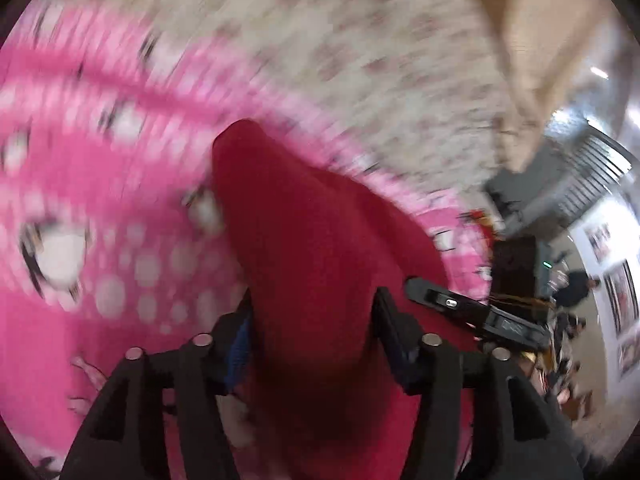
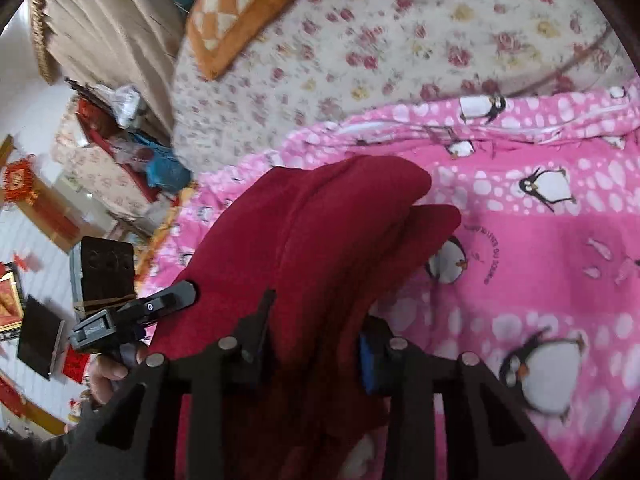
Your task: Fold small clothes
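Left wrist view: left tool [image 1: 312, 320] pinches dark red knit garment [image 1: 304, 240], lifted over pink penguin-print blanket [image 1: 80, 184] on bed. Right tool [image 2: 316, 332] pinches it likewise. Advise level, taut edges before lowering.

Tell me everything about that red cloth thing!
The red cloth is dark red, soft and fuzzy-looking, maybe knit. It hangs bunched and folded lengthwise, lifted above the pink penguin blanket. The right tongs and the left tongs both pinch it. What garment it is, I cannot tell.
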